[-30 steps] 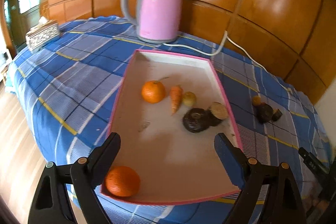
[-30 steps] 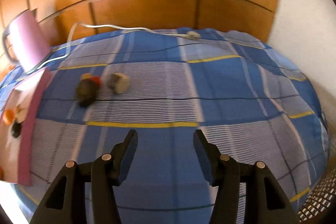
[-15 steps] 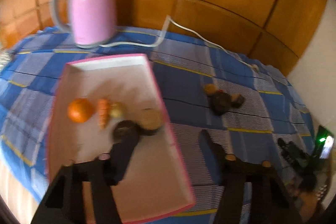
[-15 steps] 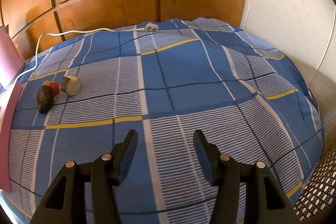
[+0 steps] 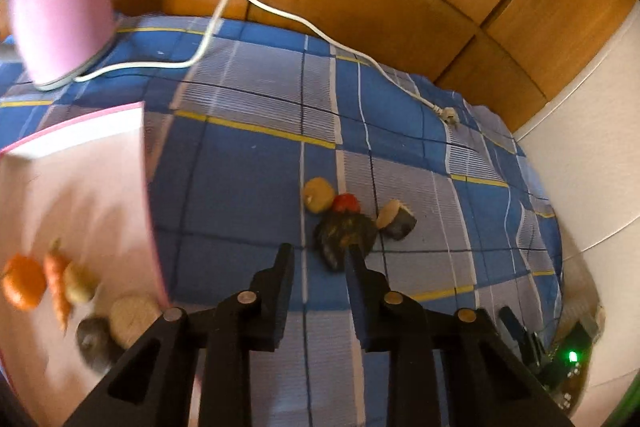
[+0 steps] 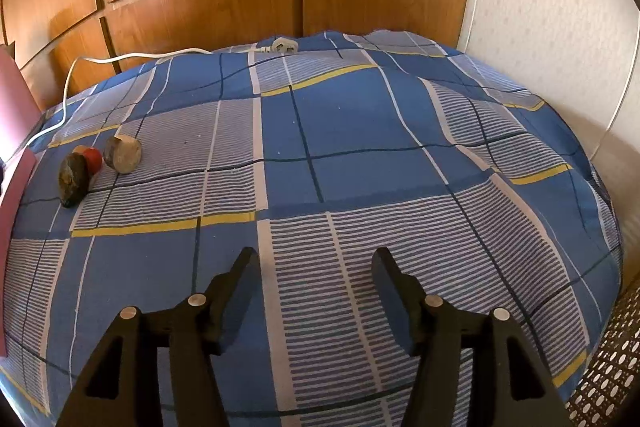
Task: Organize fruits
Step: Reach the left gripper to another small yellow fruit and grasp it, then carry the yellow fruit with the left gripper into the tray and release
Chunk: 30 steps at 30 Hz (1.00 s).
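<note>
Four loose fruits (image 5: 346, 233) are counted on the cloth (image 5: 248, 187) right of the pink tray (image 5: 80, 163); five more, seen only in the left view, lie inside it. The left gripper (image 5: 320, 259) is drawn nearly shut and empty, while the right gripper (image 6: 314, 261) is being opened over bare cloth, holding nothing.

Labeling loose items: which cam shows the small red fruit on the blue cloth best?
Left wrist view: the small red fruit sits near frame centre, its top clear, between a yellow fruit and a dark squash-like piece. In the right wrist view it is small, near the left edge, partly hidden by the dark piece.
</note>
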### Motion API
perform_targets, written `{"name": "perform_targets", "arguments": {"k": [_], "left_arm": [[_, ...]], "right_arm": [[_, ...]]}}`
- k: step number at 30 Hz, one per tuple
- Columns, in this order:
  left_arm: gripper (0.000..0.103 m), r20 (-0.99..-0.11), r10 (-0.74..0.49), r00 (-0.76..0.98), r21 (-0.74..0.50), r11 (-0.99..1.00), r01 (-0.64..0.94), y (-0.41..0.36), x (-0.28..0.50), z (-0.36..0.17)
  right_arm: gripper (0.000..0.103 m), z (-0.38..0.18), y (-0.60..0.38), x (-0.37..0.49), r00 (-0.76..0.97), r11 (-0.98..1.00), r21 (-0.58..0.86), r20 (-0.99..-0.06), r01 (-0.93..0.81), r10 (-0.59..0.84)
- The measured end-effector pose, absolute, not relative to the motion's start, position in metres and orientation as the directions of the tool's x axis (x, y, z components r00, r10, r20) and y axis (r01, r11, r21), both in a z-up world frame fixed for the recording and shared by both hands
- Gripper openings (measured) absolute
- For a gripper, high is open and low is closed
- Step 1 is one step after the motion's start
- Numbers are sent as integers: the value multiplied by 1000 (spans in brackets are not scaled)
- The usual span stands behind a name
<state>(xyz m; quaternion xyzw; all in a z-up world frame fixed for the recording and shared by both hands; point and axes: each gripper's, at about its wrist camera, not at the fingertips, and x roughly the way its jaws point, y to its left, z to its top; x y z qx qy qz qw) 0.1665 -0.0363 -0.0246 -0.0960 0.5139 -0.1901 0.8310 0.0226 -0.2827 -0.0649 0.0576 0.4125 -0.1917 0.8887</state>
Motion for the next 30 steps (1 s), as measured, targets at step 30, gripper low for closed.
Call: {"name": "perform_targets", "arguments": {"k": [30], "left_arm": [[25, -859, -391, 330, -368, 920, 132, -55, 229, -67]], "right_arm": [[70, -68, -287, 25, 608, 930, -18, -752, 367, -254]]}}
